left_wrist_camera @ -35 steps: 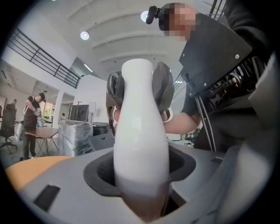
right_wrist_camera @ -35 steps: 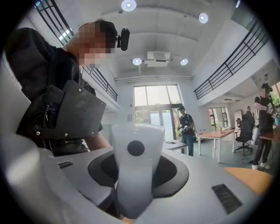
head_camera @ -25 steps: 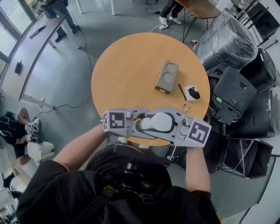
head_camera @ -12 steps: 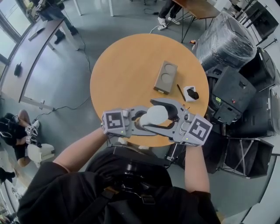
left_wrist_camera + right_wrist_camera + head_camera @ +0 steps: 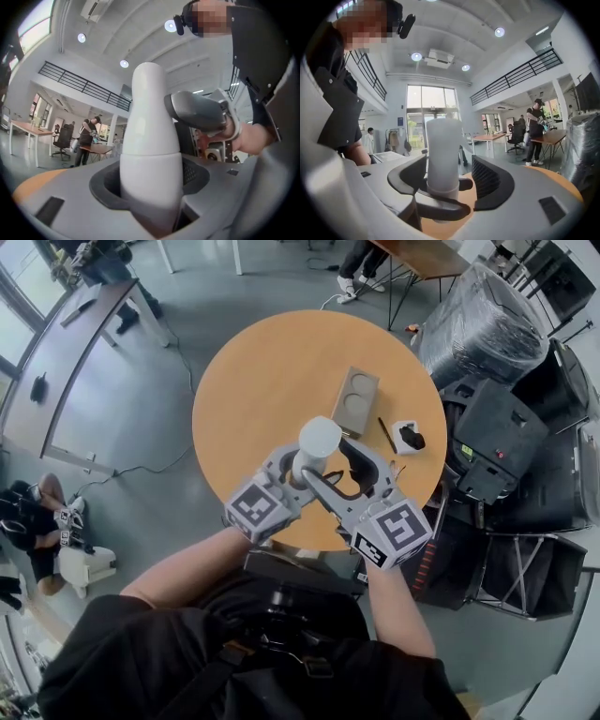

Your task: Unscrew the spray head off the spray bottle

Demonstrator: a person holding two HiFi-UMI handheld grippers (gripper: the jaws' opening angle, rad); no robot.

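Observation:
A white spray bottle (image 5: 318,440) is held up over the near part of the round wooden table (image 5: 272,371). My left gripper (image 5: 298,459) is shut on its wide body, which fills the gap between those jaws in the left gripper view, the white bottle (image 5: 151,140) tapering upward. My right gripper (image 5: 362,465) stands beside it on the right. Its jaws have just been opening. In the right gripper view the bottle (image 5: 443,150) stands between the spread pads, with a gap on the right side.
On the table behind the bottle lie a brown block with two round recesses (image 5: 354,401), a thin dark stick (image 5: 387,435) and a small white-and-black object (image 5: 410,439). Dark equipment and wrapped furniture (image 5: 487,329) crowd the right of the table. People are at the room's edges.
Both grippers have swung from facing each other to pointing out over the table. The bottle went from lying across between them to standing up. The right jaws have spread off it.

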